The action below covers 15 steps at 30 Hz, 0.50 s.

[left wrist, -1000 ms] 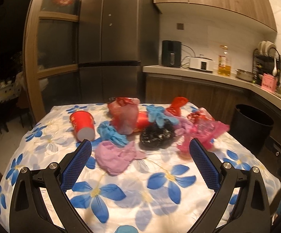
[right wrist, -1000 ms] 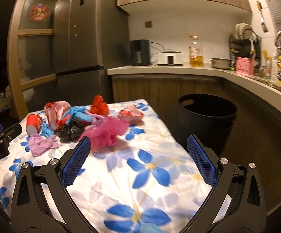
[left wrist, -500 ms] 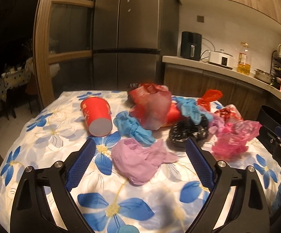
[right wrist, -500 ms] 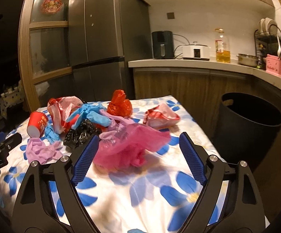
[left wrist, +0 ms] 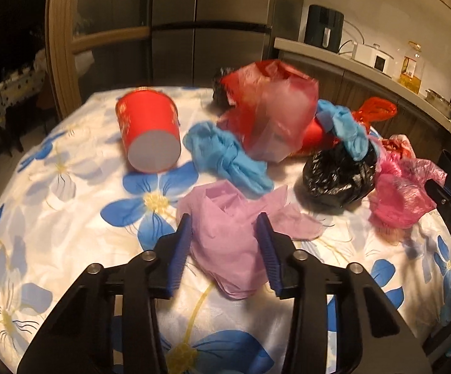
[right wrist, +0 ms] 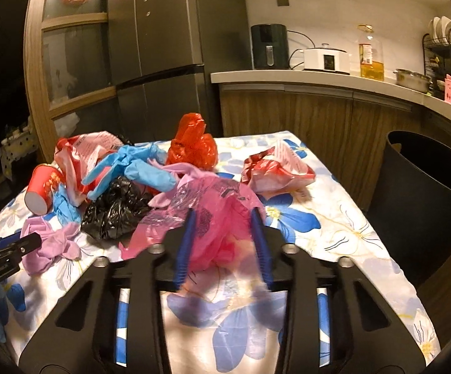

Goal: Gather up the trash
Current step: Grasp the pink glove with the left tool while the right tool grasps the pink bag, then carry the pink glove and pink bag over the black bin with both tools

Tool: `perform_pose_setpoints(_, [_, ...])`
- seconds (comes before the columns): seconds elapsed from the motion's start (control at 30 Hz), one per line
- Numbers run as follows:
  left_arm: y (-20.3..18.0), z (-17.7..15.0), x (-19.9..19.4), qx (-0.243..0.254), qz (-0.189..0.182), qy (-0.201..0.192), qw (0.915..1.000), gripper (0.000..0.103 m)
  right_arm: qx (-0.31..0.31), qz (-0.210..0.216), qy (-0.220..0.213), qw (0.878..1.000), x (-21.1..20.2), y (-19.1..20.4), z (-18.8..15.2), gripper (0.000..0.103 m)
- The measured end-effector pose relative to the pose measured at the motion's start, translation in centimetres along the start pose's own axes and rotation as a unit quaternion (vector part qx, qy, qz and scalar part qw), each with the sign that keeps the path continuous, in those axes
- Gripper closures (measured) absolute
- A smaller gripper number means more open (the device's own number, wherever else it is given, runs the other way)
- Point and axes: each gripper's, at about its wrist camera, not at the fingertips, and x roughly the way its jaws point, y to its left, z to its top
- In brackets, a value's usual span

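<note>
Left wrist view: left gripper (left wrist: 224, 243), jaws just closing, clamped on lilac bag (left wrist: 225, 233). Right gripper (right wrist: 224, 240), jaws likewise closing, clamped on pink bag (right wrist: 219, 218); floral surface (right wrist: 334, 233).

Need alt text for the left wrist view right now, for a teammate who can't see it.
The left gripper, jaws just closing, brackets a crumpled lilac plastic bag on a blue-flowered tablecloth. Beyond lie a tipped red paper cup, blue gloves, a black bag and pink bags.

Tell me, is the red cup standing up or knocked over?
Knocked over. The red cup lies on its side on the tablecloth, its grey bottom facing the camera.
</note>
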Motion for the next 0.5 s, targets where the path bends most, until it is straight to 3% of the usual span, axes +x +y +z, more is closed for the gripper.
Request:
perform_pose_setpoints(0.13, [0.6,-0.2,0.6,-0.014,-0.017,0.018,0.9996,0.083,-0.009,0.001,0.000,1.000,-0.1,0.3,-0.1,0.095])
perform_pose_setpoints(0.3, [1.0,-0.4,0.3,-0.025,-0.041,0.019,0.9987,0.094,-0.010,0.003,-0.007,1.000,-1.2,0.2,-0.1,0.099])
perform_pose_setpoints(0.5, [-0.6,-1.0,-2.8,-0.004,-0.048,-0.022,0.9986,0.097,0.000,-0.001,-0.031,1.000,-4.4,-1.0,0.0,0.100])
